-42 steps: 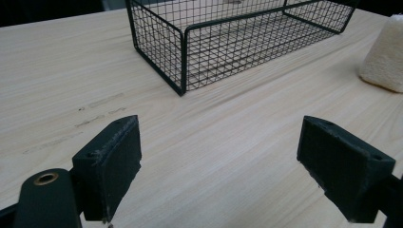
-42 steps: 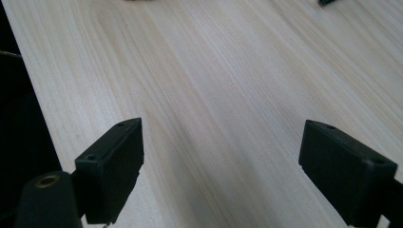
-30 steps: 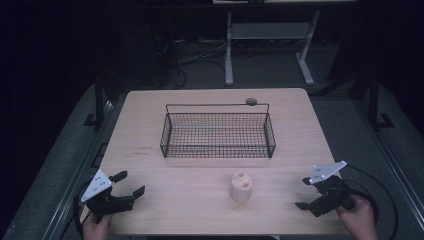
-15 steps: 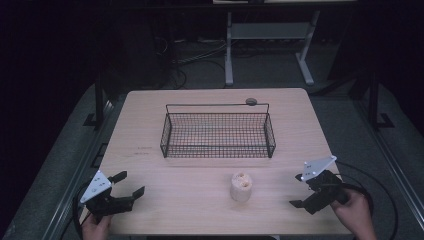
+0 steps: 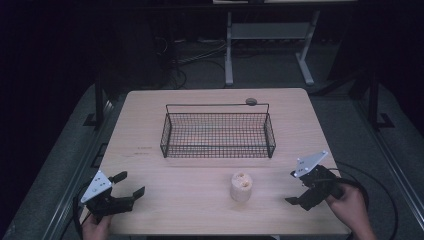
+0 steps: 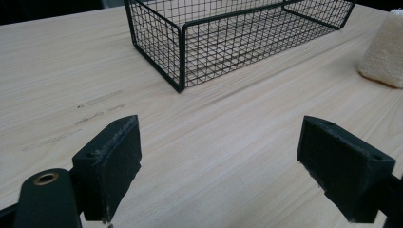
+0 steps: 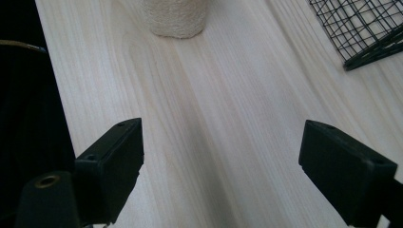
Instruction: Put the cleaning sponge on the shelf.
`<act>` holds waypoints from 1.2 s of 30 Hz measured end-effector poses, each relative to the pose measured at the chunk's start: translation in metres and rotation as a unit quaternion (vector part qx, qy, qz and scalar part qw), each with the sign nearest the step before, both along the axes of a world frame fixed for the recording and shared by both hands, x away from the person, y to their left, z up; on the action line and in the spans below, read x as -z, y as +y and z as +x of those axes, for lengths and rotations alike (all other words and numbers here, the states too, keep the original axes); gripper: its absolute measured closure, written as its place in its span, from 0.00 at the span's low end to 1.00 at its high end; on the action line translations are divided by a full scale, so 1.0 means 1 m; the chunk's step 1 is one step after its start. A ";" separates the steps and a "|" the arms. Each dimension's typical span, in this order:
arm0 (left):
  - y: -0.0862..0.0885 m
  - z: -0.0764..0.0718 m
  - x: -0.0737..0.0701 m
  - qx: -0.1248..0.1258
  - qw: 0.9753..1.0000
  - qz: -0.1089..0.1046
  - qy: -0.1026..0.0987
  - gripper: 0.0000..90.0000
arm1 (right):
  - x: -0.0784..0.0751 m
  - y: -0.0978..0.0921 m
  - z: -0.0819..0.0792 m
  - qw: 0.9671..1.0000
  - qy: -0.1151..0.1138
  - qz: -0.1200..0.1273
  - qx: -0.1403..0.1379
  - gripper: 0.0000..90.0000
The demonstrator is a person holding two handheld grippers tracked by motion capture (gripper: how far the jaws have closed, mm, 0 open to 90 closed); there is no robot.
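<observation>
Right gripper (image 5: 300, 190) is hovering low over the table (image 5: 150, 115), jaws spread wide, nothing between them. The right gripper view is showing bare wood between the two pads, with the cream sponge-like cylinder (image 7: 177, 16) ahead of the jaws and slightly toward the left pad, well apart from both. In the high view the cylinder (image 5: 241, 186) is standing upright on the table, off the open end of the right jaws and in front of the wire basket (image 5: 218, 134), not touching it.

Left gripper (image 5: 122, 191) is also sitting wide open and empty near the table's near corner. In its own view the basket (image 6: 228, 38) is lying ahead between the pads, and an edge of the cylinder (image 6: 384, 52) is showing far out beyond the right pad.

Handling guess: the cylinder is looking porous and fibrous, probably very light and soft, so it is likely giving under squeeze instead of slipping. Rough surface should be offering good friction. Not fragile, but light enough to tip or skid if a pad is bumping it first. Best hold looks like mid-height across the round sides, one pad on each side, closing gently until it is just compressing. The top is looking hollowed or uneven, so gripping the rim seems worse.
</observation>
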State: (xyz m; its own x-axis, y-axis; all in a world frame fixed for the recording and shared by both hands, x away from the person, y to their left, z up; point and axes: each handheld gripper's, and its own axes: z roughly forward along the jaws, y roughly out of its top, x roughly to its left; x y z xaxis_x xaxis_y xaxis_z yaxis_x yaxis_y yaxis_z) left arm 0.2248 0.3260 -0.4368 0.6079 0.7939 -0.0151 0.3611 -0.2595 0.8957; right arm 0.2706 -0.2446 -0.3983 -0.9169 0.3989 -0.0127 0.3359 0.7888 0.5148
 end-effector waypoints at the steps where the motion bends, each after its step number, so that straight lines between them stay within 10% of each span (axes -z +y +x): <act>1: 0.000 0.000 0.000 0.000 1.000 -0.001 -0.001 0.16 | -0.001 0.001 0.000 1.000 0.002 -0.002 -0.003 0.16; 36: 0.000 0.000 -0.001 0.001 1.000 0.000 -0.001 0.16 | -0.014 0.030 0.014 0.999 0.023 -0.018 -0.029 0.16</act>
State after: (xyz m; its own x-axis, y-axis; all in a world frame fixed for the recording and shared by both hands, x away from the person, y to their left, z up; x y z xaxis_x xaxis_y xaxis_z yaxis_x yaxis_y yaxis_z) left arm 0.2244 0.3260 -0.4360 0.6094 0.7928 -0.0133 0.3589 -0.2609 0.8962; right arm 0.2841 -0.2142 -0.3846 -0.9386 0.3447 0.0167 0.3116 0.8254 0.4707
